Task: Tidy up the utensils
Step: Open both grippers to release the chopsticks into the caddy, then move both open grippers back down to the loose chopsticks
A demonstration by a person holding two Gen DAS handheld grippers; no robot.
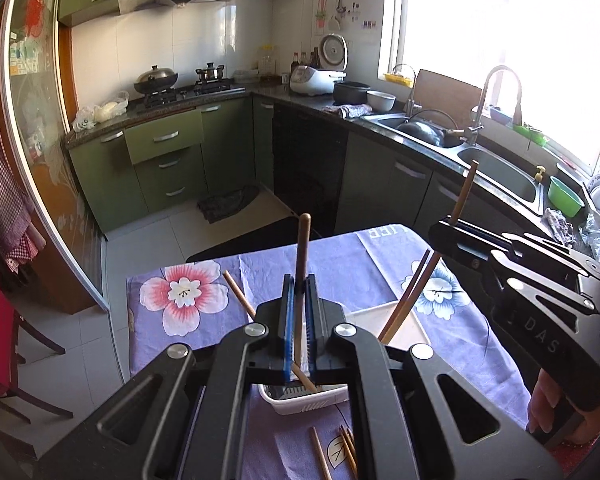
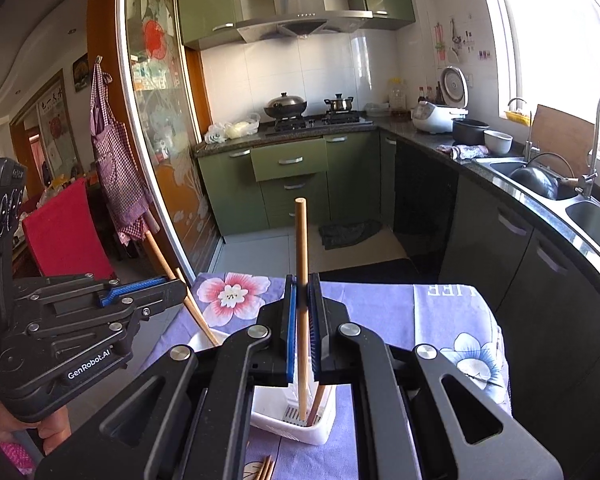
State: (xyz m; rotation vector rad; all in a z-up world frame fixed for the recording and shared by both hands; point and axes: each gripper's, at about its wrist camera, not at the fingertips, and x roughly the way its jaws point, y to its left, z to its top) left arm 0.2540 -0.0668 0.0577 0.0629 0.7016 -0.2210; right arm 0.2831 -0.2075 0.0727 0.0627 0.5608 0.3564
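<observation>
My left gripper is shut on a wooden chopstick that stands upright with its lower end in a white slotted utensil holder on the floral tablecloth. My right gripper is shut on another wooden chopstick, also upright, with its tip down in the same white holder. In the left wrist view the right gripper comes in from the right, holding its chopstick. In the right wrist view the left gripper shows at the left with its chopstick. Loose chopsticks lie on the cloth below.
One loose chopstick lies on the purple floral cloth beside the holder. A white tray sits behind the holder. Green kitchen cabinets, a stove, a sink and a red chair surround the table.
</observation>
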